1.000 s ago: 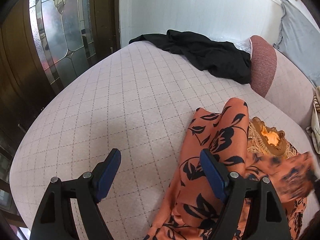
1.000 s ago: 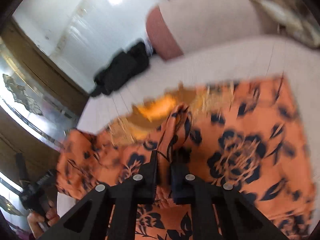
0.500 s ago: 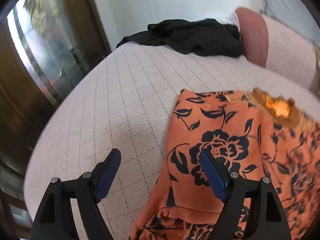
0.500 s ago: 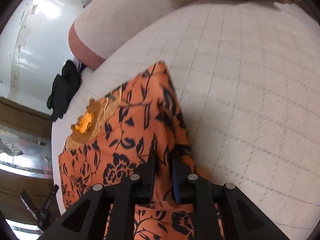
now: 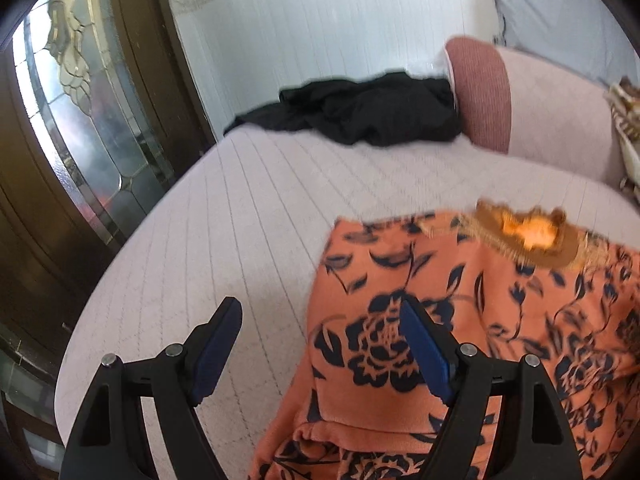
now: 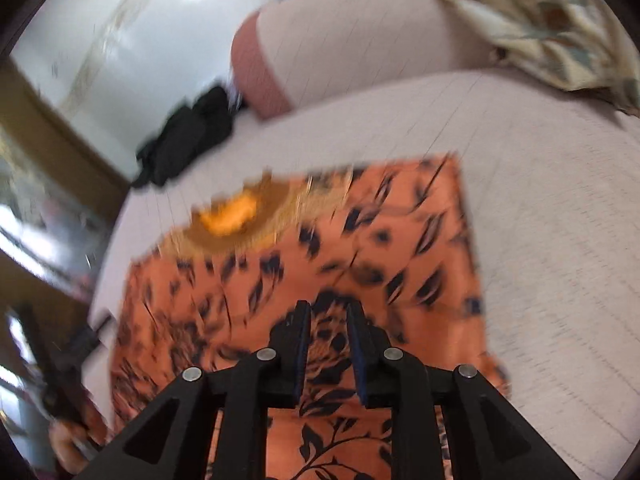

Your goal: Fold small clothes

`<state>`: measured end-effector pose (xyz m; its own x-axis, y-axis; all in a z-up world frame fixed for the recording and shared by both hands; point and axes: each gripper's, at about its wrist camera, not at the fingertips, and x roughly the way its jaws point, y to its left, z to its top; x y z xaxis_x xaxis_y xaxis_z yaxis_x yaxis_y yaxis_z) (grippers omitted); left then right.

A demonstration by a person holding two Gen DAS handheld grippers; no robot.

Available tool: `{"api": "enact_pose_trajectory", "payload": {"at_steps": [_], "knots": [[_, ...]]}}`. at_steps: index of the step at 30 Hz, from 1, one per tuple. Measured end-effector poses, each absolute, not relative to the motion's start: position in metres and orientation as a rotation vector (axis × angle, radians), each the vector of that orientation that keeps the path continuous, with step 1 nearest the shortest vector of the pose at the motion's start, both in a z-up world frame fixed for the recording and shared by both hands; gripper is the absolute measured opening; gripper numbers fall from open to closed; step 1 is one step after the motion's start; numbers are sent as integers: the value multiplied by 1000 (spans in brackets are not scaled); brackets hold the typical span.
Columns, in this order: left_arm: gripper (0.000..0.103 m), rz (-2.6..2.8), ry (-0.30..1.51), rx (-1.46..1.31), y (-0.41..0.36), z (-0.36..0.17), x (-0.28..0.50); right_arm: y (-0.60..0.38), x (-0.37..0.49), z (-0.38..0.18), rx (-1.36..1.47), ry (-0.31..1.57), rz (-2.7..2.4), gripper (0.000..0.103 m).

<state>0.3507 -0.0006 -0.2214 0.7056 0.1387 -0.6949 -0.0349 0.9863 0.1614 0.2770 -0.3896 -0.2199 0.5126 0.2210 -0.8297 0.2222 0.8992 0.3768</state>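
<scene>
The left gripper (image 5: 320,344) hangs released, jaws wide, its right finger over the near-left edge of the orange flowered garment (image 5: 460,320) while its left finger sits over bare bed (image 5: 240,220). The garment lies spread on the bed, gold neckline toward the bolster (image 5: 480,92). The right gripper (image 6: 328,316) hovers over the cloth's middle with a narrow gap between its pads and nothing pinched — released. The risk, as I judge it: a grab here could bunch the loose hem or take only one layer, skewing the fold — the fabric looks slippery. No containers are in view; a black garment (image 5: 360,116) lies far back.
</scene>
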Motion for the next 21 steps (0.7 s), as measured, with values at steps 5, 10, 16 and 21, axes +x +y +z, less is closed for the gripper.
{"api": "enact_pose_trajectory", "payload": {"at_steps": [5,10,16,21], "knots": [[82,76,710,81,6,-201,345,-377,277,-239,387,1121,-23,22],[82,38,691,80,0,-194,340,-383,280,-240,426,1130,-22,22],[82,-12,694,90,-17,-193,335,-388,283,-241,423,1130,-22,22],[82,-48,705,113,-36,-198,330,-387,283,-241,427,1129,-22,22]]}}
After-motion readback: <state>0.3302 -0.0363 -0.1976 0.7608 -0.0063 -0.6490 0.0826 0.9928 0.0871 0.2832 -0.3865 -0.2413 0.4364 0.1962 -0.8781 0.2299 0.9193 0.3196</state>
